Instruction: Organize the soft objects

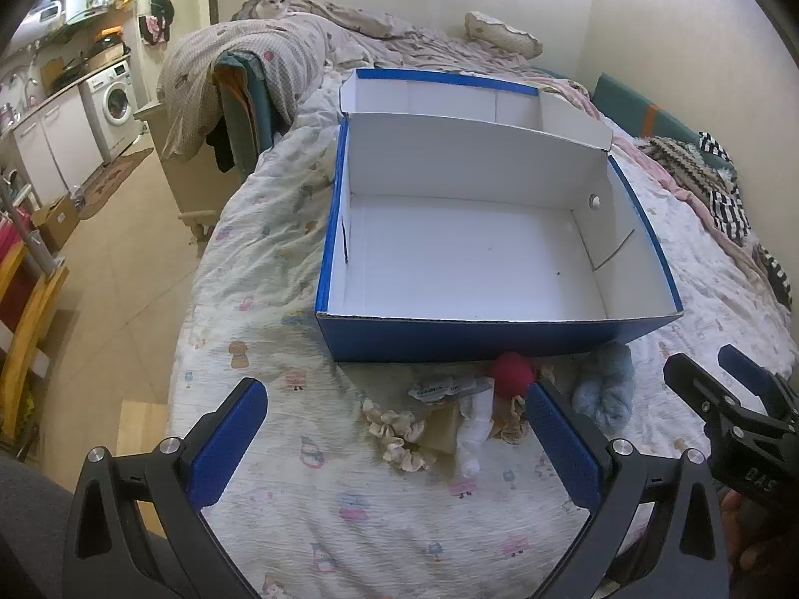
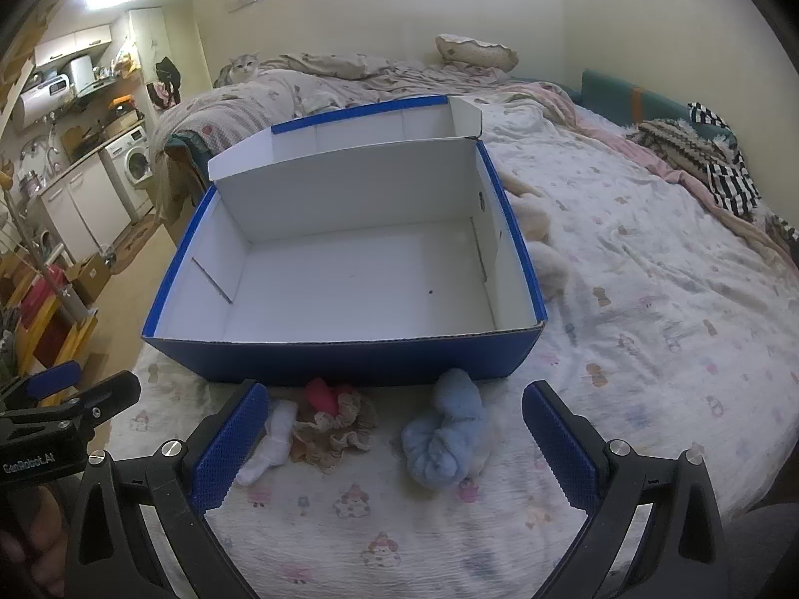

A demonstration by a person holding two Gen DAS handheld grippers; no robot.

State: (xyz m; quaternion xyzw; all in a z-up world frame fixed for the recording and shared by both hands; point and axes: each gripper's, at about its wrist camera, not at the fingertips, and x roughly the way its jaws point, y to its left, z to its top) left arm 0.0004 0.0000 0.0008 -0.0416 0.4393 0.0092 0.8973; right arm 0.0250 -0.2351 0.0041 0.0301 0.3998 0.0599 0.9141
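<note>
Evidently the blue cardboard box with a white inside [image 1: 464, 249] is set open and empty on the bed, just beyond the light-blue fluffy bundle [image 2: 447, 437], red ball [image 1: 512, 374] and cream scrunchie [image 1: 397, 432], while the left gripper [image 1: 394, 442] and the right gripper [image 2: 394, 444] are held wide and empty above them.

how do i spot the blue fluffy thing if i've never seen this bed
Find the open blue box on the bed. Before its near wall lie small soft items; the blue fluffy bundle lies rightmost, apart from the frilly beige, white and red ones.

Bed [image 2: 624, 299] bears box [image 2: 349, 354], socks [image 2: 444, 439], scrunchies [image 1: 394, 429].
</note>
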